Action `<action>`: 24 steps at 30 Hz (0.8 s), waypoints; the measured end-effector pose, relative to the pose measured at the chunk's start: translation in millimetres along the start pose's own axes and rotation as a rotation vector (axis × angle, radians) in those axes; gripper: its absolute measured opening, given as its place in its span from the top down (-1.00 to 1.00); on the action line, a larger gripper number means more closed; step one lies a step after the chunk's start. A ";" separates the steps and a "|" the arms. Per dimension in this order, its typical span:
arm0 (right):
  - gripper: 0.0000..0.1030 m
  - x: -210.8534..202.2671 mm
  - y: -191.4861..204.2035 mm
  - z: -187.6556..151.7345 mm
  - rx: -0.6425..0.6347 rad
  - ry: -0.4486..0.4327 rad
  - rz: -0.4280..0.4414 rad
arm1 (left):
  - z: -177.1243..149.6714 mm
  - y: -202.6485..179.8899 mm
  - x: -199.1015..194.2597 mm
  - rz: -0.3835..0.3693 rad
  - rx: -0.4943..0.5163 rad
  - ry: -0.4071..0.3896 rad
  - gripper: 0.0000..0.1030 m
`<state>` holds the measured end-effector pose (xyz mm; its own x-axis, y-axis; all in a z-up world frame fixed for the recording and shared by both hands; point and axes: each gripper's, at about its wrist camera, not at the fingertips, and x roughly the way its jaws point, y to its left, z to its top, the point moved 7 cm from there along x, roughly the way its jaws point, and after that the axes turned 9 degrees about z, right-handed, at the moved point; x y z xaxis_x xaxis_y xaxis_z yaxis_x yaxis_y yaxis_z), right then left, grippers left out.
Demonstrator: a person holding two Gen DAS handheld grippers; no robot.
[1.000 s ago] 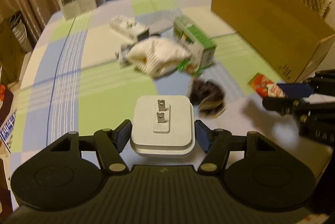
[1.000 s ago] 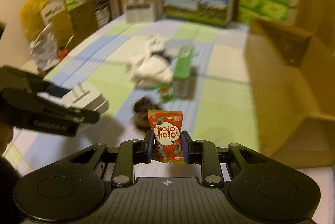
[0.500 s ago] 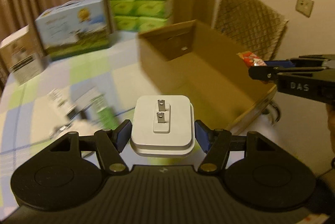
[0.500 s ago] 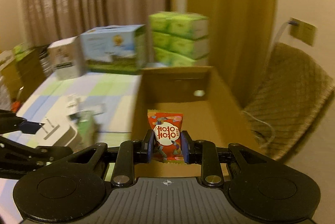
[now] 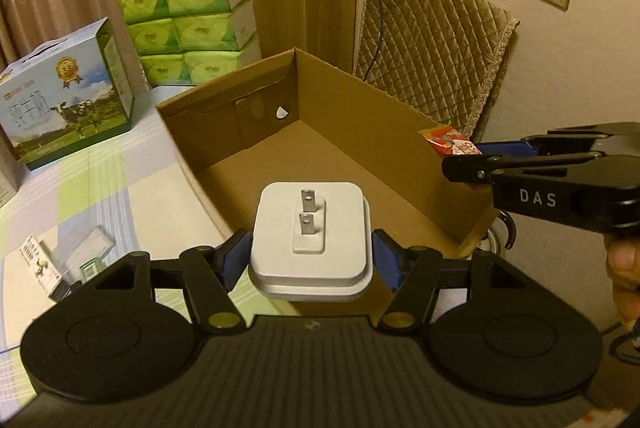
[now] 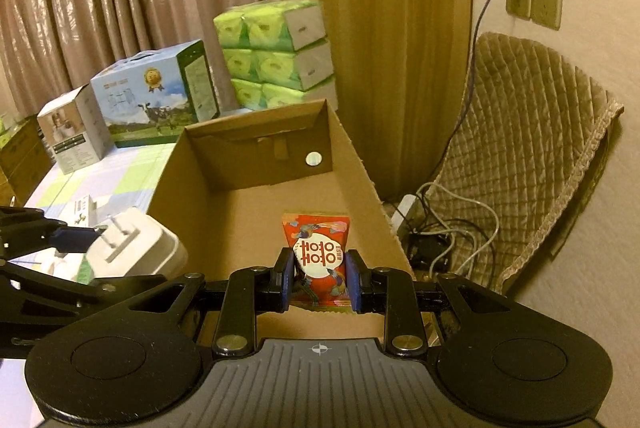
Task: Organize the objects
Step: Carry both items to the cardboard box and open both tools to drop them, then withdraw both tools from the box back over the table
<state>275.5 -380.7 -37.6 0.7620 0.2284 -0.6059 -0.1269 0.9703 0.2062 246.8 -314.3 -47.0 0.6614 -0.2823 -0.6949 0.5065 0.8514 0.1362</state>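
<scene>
Since the earlier frames, both grippers have swung from the cluttered tablecloth to above the cardboard box (image 6: 256,228). Box floor partly hidden. Left gripper (image 5: 310,260) clamps the white plug adapter (image 5: 308,240); right gripper (image 6: 318,282) pinches the red snack packet (image 6: 318,252) over the box's near end.

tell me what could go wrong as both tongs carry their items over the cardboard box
1. The white square plug adapter is held by its side edges alone in the left tongs; it could slip and drop hard onto the bare floor of the open brown cardboard box.
2. The right tongs pinch only the lower part of the red snack packet; the thin wrapper might slide out early.
3. The two tongs sit close together, so they may bump on release.
</scene>
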 end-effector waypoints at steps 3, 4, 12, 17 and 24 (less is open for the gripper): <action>0.53 5.3 -1.2 -1.6 0.009 0.008 0.007 | 1.7 1.7 6.2 0.009 -0.013 -0.013 -0.45; 0.53 6.2 -0.7 -2.2 0.011 0.011 0.009 | 1.9 4.2 5.1 0.012 -0.020 -0.020 -0.45; 0.47 13.2 3.1 -2.5 0.022 0.005 0.038 | -6.9 38.6 -18.9 0.049 -0.092 -0.038 -0.45; -0.57 1.9 1.6 2.3 0.079 -0.046 0.054 | -19.9 54.0 -33.0 0.065 -0.122 -0.032 -0.45; -0.57 -30.4 16.0 -9.3 0.071 -0.056 0.044 | -52.0 75.1 -64.2 0.116 -0.160 -0.024 -0.45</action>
<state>244.4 -371.3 -23.0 0.7911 0.2643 -0.5517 -0.1173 0.9506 0.2873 213.6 -209.2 -28.9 0.7240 -0.1875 -0.6638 0.3332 0.9377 0.0986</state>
